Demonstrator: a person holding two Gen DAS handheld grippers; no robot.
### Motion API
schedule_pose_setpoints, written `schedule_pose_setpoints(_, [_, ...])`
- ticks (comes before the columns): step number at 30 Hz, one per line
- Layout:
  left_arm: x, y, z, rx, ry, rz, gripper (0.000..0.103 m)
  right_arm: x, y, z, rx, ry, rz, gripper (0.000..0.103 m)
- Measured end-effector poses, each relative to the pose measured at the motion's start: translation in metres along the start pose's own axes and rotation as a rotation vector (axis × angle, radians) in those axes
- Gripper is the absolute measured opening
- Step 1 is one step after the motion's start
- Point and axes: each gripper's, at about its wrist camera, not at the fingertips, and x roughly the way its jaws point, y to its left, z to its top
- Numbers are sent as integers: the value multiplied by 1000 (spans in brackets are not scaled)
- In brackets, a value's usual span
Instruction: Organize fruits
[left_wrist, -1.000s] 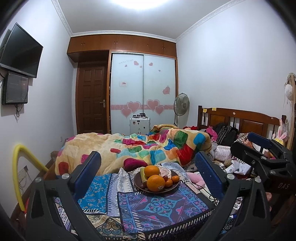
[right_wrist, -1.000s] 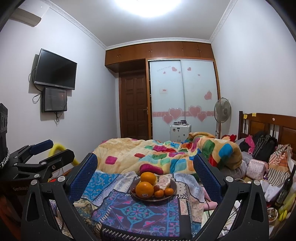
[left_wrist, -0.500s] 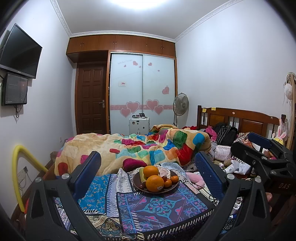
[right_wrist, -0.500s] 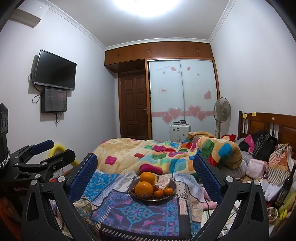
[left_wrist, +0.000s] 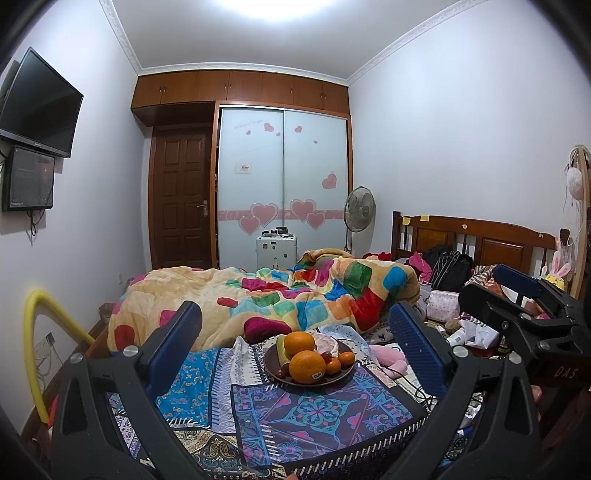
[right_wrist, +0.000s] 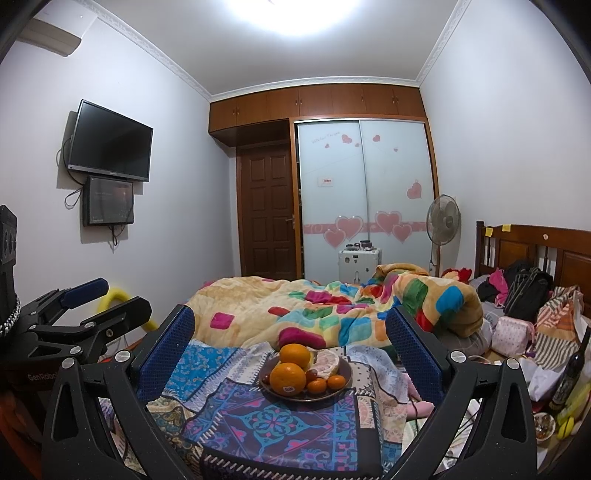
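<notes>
In the lower centre of both views, a dark plate (left_wrist: 271, 371) on the patterned cloth (left_wrist: 325, 410) holds two large oranges (left_wrist: 306, 366), small tangerines (left_wrist: 346, 358), a peeled pomelo (left_wrist: 328, 346) and grapes. The left gripper (left_wrist: 295, 332) and right gripper (right_wrist: 290, 332) hover back from it, jaws spread wide and empty. All fruit seen sits gathered on the plate, which fits either a finished arrangement or one awaiting sorting.

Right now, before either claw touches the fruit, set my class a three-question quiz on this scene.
1. True or false: the left claw is shut on an orange.
2. Which fruit on the plate carries a sticker: A) the front orange, B) a small tangerine, C) the peeled pomelo?
3. Fill in: the plate stands on a patterned ____.

Key: 1 false, both claws are open and empty, the right claw too; 2 A; 3 cloth.
</notes>
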Motion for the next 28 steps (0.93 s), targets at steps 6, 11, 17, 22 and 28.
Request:
schedule_pose_setpoints(6, [0, -3, 2, -2, 12, -17, 103, -1, 0, 2, -1, -2, -2, 103])
schedule_pose_setpoints(11, [0, -2, 2, -9, 16, -21, 103, -1, 0, 2, 1, -2, -5, 103])
schedule_pose_setpoints(17, [1, -4, 2, -2, 18, -20, 103, 0, -1, 3, 1, 3, -10, 103])
schedule_pose_setpoints(22, [0, -4, 2, -3, 19, -23, 103, 0, 0, 2, 1, 7, -12, 103])
schedule_pose_setpoints(28, [0, -4, 2, -8, 22, -23, 103, 0, 0, 1, 1, 4, -16, 103])
